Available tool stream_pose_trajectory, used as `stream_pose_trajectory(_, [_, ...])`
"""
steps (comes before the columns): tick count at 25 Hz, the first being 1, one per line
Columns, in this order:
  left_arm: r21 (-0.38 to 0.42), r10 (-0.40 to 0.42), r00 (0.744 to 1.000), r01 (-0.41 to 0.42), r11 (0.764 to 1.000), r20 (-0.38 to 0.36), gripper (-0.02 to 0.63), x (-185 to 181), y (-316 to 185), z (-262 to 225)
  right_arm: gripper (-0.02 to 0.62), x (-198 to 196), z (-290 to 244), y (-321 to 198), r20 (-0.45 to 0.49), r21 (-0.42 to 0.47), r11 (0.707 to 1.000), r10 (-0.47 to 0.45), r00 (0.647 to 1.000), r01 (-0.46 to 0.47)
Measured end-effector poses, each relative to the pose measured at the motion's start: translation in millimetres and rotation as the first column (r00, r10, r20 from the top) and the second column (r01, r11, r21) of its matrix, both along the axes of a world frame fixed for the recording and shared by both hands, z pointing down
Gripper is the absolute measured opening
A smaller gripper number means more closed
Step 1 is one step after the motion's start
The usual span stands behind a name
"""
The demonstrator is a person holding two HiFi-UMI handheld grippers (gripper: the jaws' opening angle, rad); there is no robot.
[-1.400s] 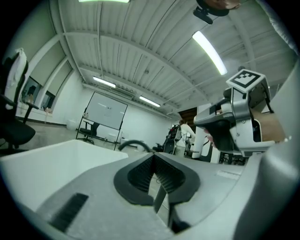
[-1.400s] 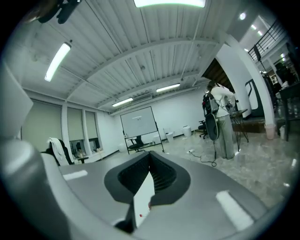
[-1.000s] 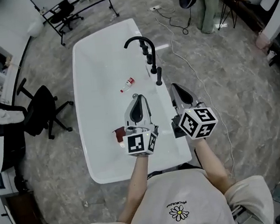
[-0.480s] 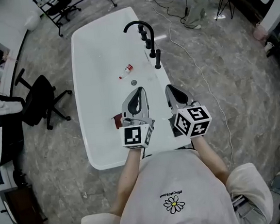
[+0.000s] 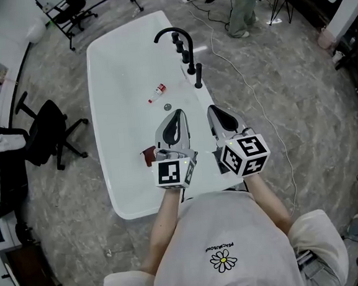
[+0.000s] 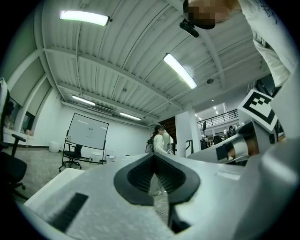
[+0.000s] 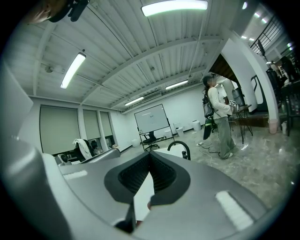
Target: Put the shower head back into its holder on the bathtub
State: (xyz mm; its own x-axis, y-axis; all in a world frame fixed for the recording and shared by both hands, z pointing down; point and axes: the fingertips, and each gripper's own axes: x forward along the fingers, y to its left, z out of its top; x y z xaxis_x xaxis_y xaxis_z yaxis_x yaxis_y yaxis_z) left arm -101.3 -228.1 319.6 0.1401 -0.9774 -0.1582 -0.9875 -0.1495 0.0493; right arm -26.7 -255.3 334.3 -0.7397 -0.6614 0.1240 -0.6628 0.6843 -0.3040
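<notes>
Head view, read from the wearer outward. The wearer's white shirt (image 5: 223, 254) fills the bottom edge, its sides cut off by the frame. Two bare forearms (image 5: 168, 233) lead to two claws, each carrying one marker cube (image 5: 172, 174); the hands that hold them are largely hidden beneath the cubes. The left claw (image 5: 177, 114) and the right claw (image 5: 213, 109) lie side by side over the near end of the single white bathtub (image 5: 118, 194). Both have their jaws pressed together with nothing between them, as each gripper view confirms. Just left of the left claw, one small dark red thing (image 5: 148, 155) is half covered and cannot be identified. Farther along the tub floor are one drain (image 5: 168, 107), then one small red-and-white bottle (image 5: 156, 92) lying down. On the right rim stands a row of black fittings (image 5: 188, 59). The nearest, a slim upright stick, is the shower head (image 5: 198, 75), apart from both claws, its holder too small to make out. The fittings behind it overlap and resist counting; one arched faucet (image 5: 170, 33) ends the row. On the floor (image 5: 313, 115) are one black office chair (image 5: 44, 135) left of the tub, a second chair (image 5: 76, 4) cut by the top edge, and one pale cable (image 5: 248, 83). One standing person (image 5: 238, 3) shows legs only. The gripper views add one whiteboard (image 6: 89, 132)
</notes>
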Motion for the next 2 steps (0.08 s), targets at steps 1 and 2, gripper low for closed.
stream_pose_trajectory(1, [0.002,0.0,1.0,0.0,1.0,0.0,-0.002,-0.6,0.4,-0.4,0.002,-0.7,-0.6,1.0,0.001,0.001,1.0,-0.001,1.0,0.001])
stream_pose_trajectory(2, [0.005,0.001,1.0,-0.001,1.0,-0.001,-0.002,-1.2,0.9,-0.7,0.002,-1.3,-1.1,2.0,0.002,0.002,1.0,-0.001,1.0,0.001])
